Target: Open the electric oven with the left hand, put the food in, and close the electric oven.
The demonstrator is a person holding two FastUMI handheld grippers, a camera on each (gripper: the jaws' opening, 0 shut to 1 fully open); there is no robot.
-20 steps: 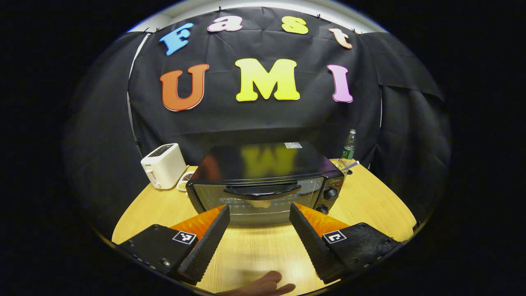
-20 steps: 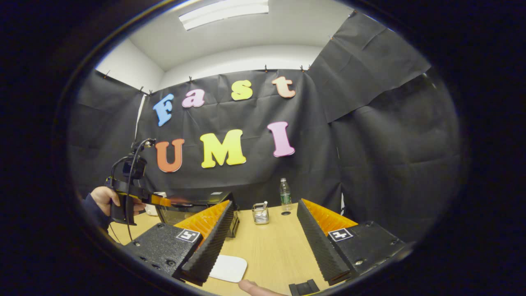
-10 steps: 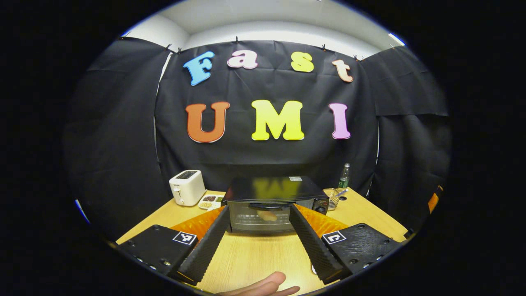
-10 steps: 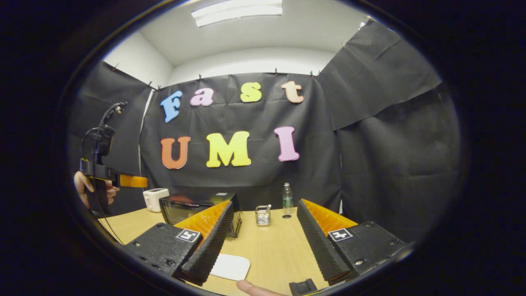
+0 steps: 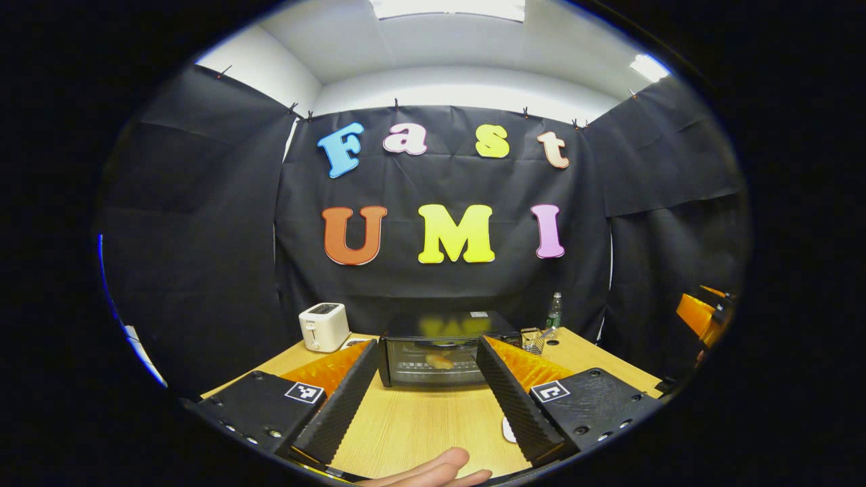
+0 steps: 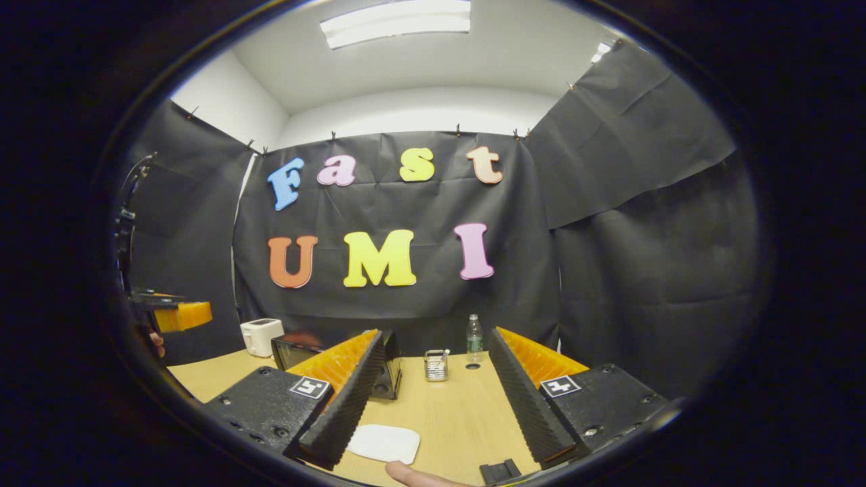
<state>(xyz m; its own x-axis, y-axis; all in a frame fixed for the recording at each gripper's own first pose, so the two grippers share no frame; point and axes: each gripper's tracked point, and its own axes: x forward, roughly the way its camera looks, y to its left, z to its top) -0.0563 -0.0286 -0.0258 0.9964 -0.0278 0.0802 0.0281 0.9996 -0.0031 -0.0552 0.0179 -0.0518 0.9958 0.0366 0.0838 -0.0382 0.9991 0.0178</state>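
Black glass-fronted electric oven (image 5: 433,352): door closed, pale food (image 5: 438,361) inside | on wooden tabletop (image 5: 419,426) | left tongs (image 5: 425,396) apart, empty | right tongs (image 6: 433,402) apart, empty

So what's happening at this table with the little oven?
A person holds a two-finger gripper in each hand, both open and holding nothing. The electric oven sits on the wooden table with its door shut, and a piece of food shows behind the glass. The left gripper faces the oven from a distance; the right gripper hangs over a white plate. A toaster stands beside the oven.
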